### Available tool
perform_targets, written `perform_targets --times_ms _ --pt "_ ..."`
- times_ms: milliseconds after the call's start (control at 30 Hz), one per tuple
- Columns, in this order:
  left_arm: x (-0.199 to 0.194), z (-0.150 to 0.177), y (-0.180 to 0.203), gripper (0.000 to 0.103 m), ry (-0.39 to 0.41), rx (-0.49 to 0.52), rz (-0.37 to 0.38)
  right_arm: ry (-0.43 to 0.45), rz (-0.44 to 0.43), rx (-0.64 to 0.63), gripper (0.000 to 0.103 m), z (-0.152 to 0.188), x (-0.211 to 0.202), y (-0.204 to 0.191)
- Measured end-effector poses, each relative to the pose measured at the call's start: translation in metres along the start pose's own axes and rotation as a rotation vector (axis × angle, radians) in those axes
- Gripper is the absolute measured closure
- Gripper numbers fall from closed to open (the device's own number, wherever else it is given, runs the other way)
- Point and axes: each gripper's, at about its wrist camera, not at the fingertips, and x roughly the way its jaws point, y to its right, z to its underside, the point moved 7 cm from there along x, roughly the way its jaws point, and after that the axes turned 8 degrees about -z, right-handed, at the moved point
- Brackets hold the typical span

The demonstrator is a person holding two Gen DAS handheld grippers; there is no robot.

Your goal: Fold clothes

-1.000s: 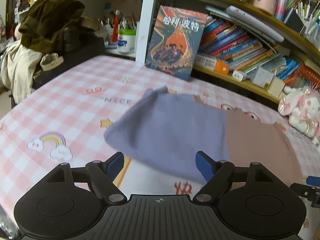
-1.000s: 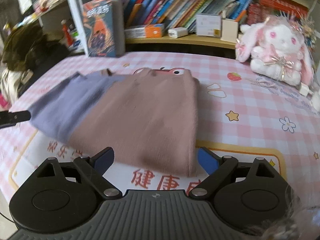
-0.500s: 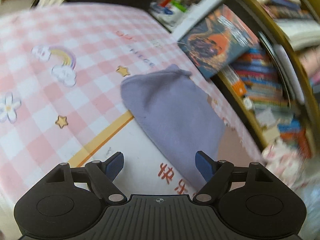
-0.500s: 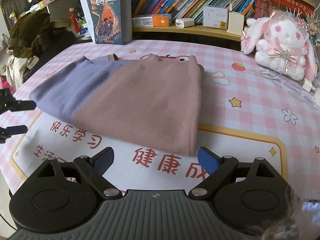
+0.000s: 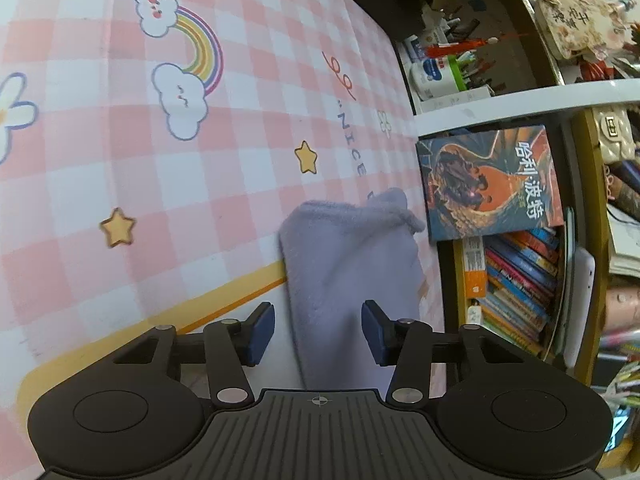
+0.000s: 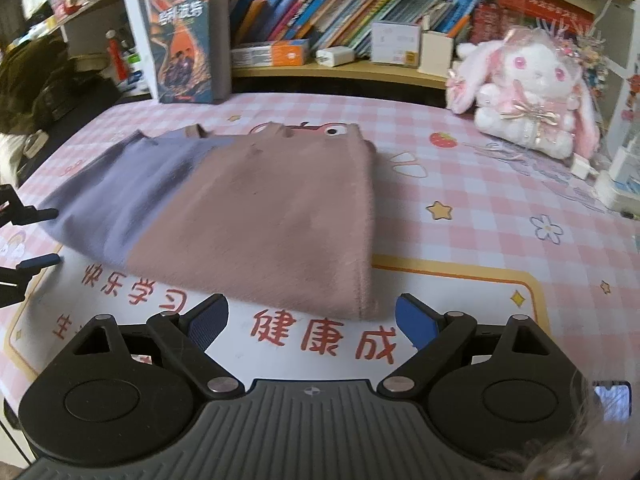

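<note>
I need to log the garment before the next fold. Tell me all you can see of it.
The garment is a soft, fleecy piece, purple on one side, dusty pink on the other, folded flat on the checked table cover. The left gripper, its jaws closing, straddles the purple end without pinching it. The right gripper hangs open near the pink corner.

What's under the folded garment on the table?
The folded purple-and-brown garment lies on a pink checked tablecloth and overlaps its white panel with red Chinese characters. A cartoon print with an eye pokes out at the far edge. Anything else beneath it is covered.
</note>
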Motion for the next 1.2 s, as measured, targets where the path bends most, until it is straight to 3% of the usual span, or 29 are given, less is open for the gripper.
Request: perform_targets --times_ms 167,267,300,433,467,500,633,767,967,1033,1200 --pt "0.012 -0.006 0.001 0.073 -0.022 -0.015 0.009 0.008 0.032 0.026 0.012 -0.003 0.000 0.002" --pt "0.017 -0.007 0.003 0.089 -0.022 0.009 -0.012 0.012 0.049 0.038 0.012 -0.005 0.002 0.002" --pt "0.015 -0.006 0.008 0.094 -0.005 0.049 -0.008 0.013 0.054 0.043 0.012 -0.006 0.002 0.003" --pt "-0.005 0.012 0.054 0.093 0.127 0.473 0.016 0.015 0.075 0.059 0.012 -0.009 0.005 0.003" --pt "-0.005 0.013 0.058 0.093 0.133 0.517 0.014 0.013 0.077 0.062 0.012 -0.009 0.006 0.002" --pt "-0.003 0.012 0.057 0.092 0.120 0.515 0.006 0.011 0.079 0.065 0.012 -0.009 0.007 0.002" --pt "0.018 -0.007 0.028 0.082 0.000 0.307 -0.012 0.006 0.085 0.072 0.012 -0.010 0.012 -0.001" --pt "0.029 -0.014 0.020 0.076 -0.045 0.208 0.055 0.004 0.092 0.080 0.012 -0.011 0.015 -0.004" --pt "0.035 -0.015 0.019 0.082 -0.044 0.162 0.076 0.008 0.113 0.094 0.012 -0.013 0.018 -0.007" --pt "0.035 -0.017 0.019 0.090 -0.033 0.168 0.054 0.007 0.120 0.102 0.013 -0.013 0.018 -0.007" --pt "0.036 -0.026 0.022 0.093 -0.018 0.209 0.050 0.013 0.147 0.104 0.013 -0.013 0.017 -0.011"
